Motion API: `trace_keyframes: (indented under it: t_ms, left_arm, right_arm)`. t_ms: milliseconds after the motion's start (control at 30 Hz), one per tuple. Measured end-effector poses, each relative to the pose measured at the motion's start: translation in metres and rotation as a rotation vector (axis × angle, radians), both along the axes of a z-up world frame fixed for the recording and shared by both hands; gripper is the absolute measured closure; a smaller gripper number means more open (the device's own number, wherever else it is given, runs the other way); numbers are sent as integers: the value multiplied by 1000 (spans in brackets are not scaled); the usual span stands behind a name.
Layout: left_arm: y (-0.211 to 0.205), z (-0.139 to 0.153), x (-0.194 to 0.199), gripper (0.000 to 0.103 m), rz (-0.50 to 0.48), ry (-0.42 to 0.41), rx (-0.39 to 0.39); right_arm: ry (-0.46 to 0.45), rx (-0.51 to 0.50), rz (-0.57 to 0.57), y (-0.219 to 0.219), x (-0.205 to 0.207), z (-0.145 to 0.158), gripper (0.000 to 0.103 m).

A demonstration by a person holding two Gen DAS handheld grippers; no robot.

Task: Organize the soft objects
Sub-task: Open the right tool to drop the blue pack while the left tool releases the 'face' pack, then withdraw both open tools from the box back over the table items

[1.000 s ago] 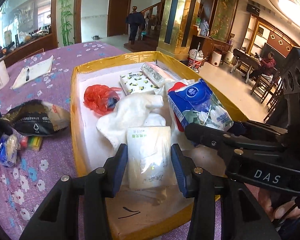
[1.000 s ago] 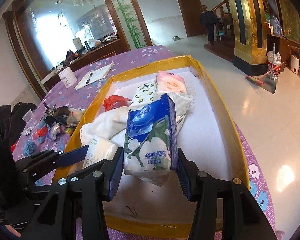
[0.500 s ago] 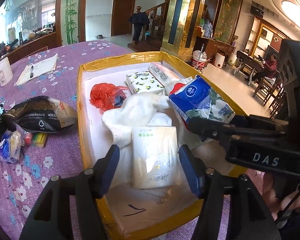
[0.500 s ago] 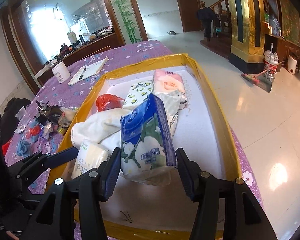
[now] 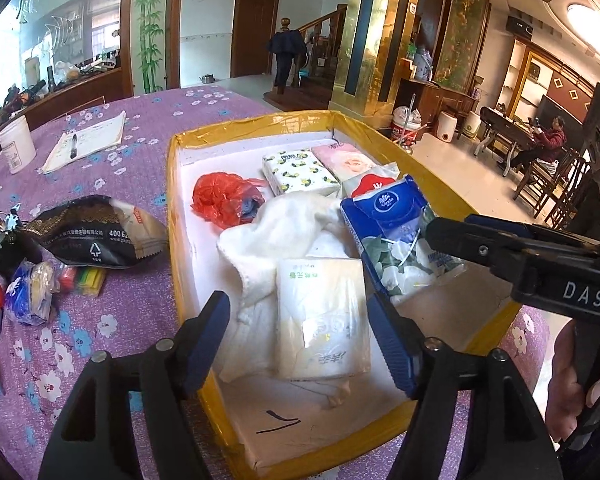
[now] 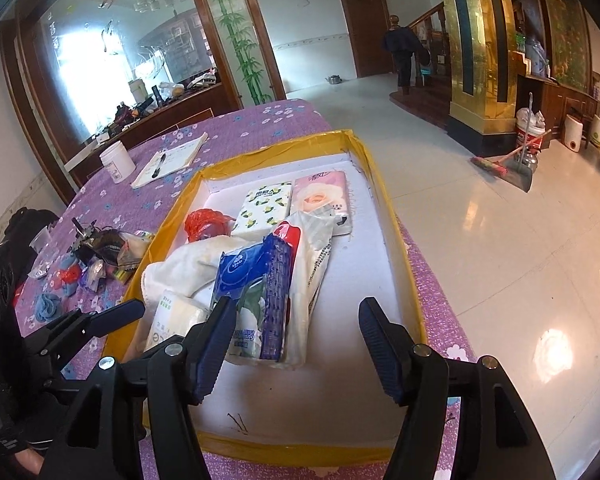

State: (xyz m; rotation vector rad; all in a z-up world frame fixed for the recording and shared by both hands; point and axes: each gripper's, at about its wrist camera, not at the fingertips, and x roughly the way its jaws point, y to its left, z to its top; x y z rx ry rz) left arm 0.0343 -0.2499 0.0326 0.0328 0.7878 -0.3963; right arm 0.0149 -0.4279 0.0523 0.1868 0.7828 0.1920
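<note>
A shallow box with a yellow-taped rim (image 5: 173, 216) (image 6: 404, 264) holds soft packs. A white tissue pack (image 5: 322, 314) lies at its near end, free between the open fingers of my left gripper (image 5: 300, 336). A blue tissue pack (image 6: 256, 300) (image 5: 396, 236) lies on its side in the box, just ahead of my open right gripper's (image 6: 294, 344) left finger. A white cloth (image 5: 284, 228), a red plastic bag (image 5: 224, 198), a lemon-print pack (image 5: 298, 170) and a pink rose pack (image 6: 320, 196) lie further back.
On the purple flowered tablecloth (image 5: 112, 304) left of the box lie a black snack bag (image 5: 92, 232), small wrapped items (image 5: 32, 292), keys, a notepad with a pen (image 5: 86, 140) and a white jar (image 5: 17, 144). The table ends right of the box, above a tiled floor (image 6: 520, 240).
Both grippers opened and drew back. The left one let go of the white tissue pack, the right one let go of the blue pack, which now lies in the box.
</note>
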Motion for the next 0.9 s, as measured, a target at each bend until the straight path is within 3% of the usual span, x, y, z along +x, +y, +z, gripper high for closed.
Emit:
trace_keyframes:
  t_ms: [600, 900]
  left_arm:
    - [23, 32, -33, 21, -18, -59, -15]
    - [85, 37, -38, 21, 140, -68, -7]
  right_arm:
    - [-35, 9, 20, 30, -14, 22, 34]
    - [-24, 2, 108, 72, -7, 25, 34]
